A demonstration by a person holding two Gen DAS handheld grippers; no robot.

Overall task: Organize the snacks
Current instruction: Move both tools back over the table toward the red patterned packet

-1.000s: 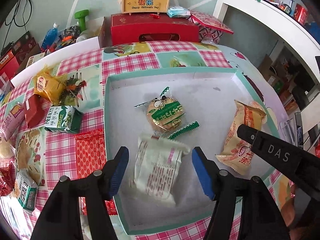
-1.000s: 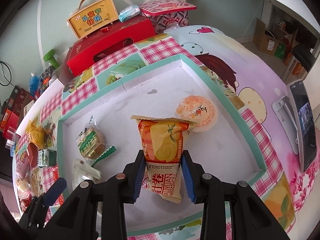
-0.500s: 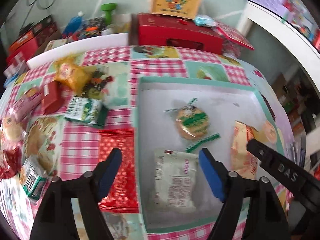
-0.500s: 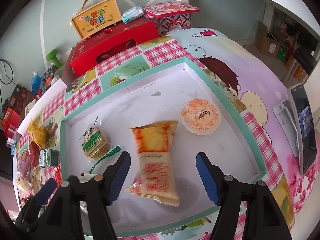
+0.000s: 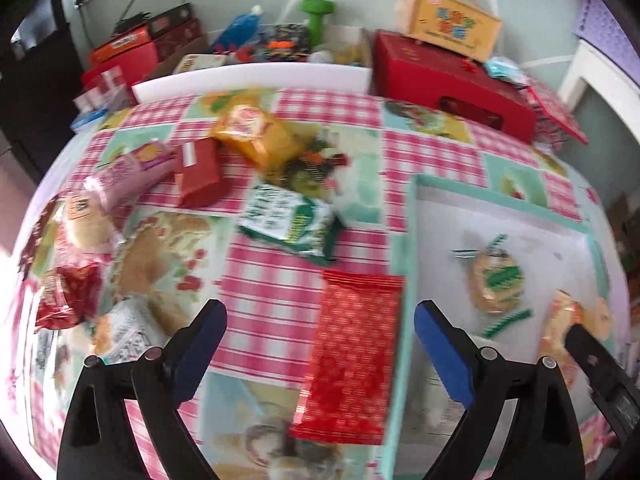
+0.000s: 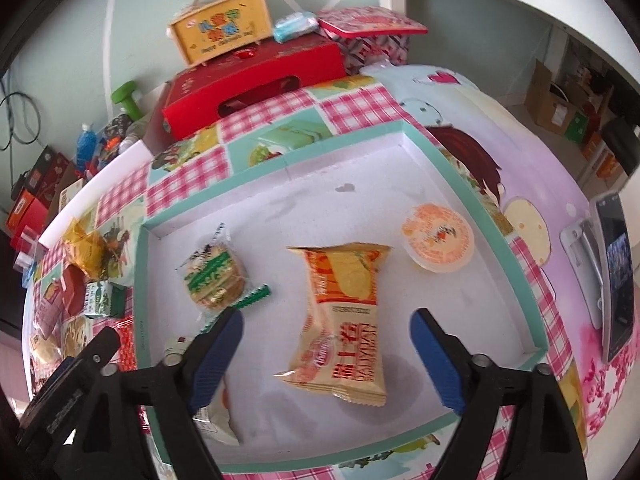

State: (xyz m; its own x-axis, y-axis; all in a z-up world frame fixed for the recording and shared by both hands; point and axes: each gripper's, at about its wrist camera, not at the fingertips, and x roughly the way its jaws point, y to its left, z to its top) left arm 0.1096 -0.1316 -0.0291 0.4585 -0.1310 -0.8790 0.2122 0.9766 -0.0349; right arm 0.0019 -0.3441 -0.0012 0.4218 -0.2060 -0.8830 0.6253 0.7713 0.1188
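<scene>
Your right gripper (image 6: 326, 354) hangs over the tray (image 6: 486, 216) with its jaws opening, already spread wide. The orange pack (image 6: 344, 316) lies flat on the tray floor between the blue pads (image 6: 436, 360), touching neither one. A round jelly cup (image 6: 438, 238) sits just beyond it, near the tray's right wall. A clear-wrapped biscuit (image 6: 214, 276) with green twist ends lies to the left, and a white pack (image 6: 212, 420) lies partly hidden under your left finger at the near left corner.

Your left gripper (image 5: 320, 344) is also opening, jaws wide and gripping nothing. It hangs over the tray's left wall (image 5: 404, 280). A red patterned pack (image 5: 354, 356) lies on the checked cloth (image 5: 264, 292) between the pads, just beside the tray wall and outside it. This view is motion-blurred.

Loose snacks remain on the cloth left of the tray: a green-and-white biscuit pack (image 5: 292, 222), a yellow pack (image 5: 256, 134), a small red box (image 5: 198, 172), a pink pack (image 5: 128, 172), and others at the left edge too blurred to identify. A red case (image 6: 256, 76) with a yellow carry box (image 6: 222, 26) on top stands behind the table.
</scene>
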